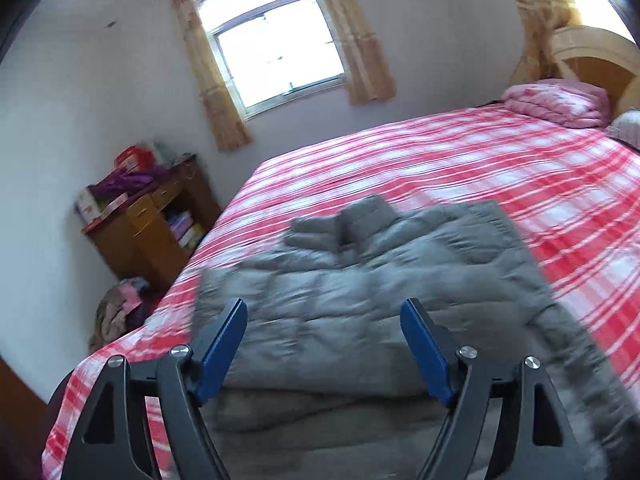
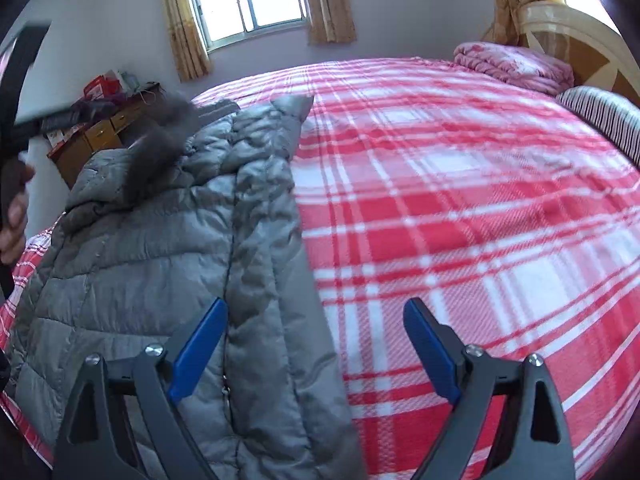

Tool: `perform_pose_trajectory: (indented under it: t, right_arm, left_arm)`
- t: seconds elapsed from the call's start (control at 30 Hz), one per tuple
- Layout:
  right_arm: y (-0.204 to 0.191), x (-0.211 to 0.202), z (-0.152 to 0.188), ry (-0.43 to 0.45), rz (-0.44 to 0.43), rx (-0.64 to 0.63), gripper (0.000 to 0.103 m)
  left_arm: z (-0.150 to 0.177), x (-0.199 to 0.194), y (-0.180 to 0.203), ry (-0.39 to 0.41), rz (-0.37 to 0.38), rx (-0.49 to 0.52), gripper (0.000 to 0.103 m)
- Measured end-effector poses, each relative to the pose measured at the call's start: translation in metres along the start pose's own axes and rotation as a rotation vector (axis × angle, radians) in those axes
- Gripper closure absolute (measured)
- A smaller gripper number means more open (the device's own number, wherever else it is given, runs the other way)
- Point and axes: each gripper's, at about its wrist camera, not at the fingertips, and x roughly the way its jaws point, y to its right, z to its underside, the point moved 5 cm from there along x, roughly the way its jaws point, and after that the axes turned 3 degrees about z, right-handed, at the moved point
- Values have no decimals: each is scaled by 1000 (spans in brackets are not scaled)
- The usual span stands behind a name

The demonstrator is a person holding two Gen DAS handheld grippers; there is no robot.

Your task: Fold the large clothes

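A grey quilted puffer jacket (image 1: 372,292) lies spread on the bed with the red and white plaid sheet (image 1: 500,160). In the left wrist view its lower part is doubled over near me. My left gripper (image 1: 324,308) is open and empty, held just above the jacket's near fold. In the right wrist view the jacket (image 2: 168,264) lies at the left with its fur-trimmed hood (image 2: 160,148) at the far end. My right gripper (image 2: 316,308) is open and empty, above the jacket's right edge and the sheet (image 2: 460,200). The left gripper's body (image 2: 16,92) shows at the far left, held by a hand.
A folded pink quilt (image 1: 556,100) and a striped pillow (image 2: 604,120) lie by the wooden headboard (image 1: 596,60). A brown desk (image 1: 148,224) with boxes and clothes stands by the wall left of the bed. A clothes pile (image 1: 120,312) lies on the floor.
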Motion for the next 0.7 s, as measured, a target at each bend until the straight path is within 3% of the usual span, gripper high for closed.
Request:
perform_pose_trajectory:
  t: [0.17,0.27,0.37,0.53,0.57,0.6,0.7]
  right_arm:
    - [-20,-20,-53,-25,-158,-3,11]
    - [-42,-16,-83,-37,-173,-39,16]
    - [-75,10,-110,-67,-173,-69,22]
    - [-110,73,-117,-147,-180,-38,29]
    - [-118,89,-113,-169,-183,-38,32]
    - [-122,98,-111,-181,-179,-52,46]
    - [-128,125,-102,-192,-127,-89,70]
  left_arm:
    - [39,33,-81,-105,-130,-89,22]
    - [65,54,-120,-185,-174,-167,22]
    - [91,75,-141,-260,-206,-214,21]
    - [129,102,-159,-339,-262,-234,21]
    - [140,107,-164,-361,-281,-239,21]
    - [148,112,-168,-381,-294,-245,21]
    - [159,109,-181,-365,-299,-297,9]
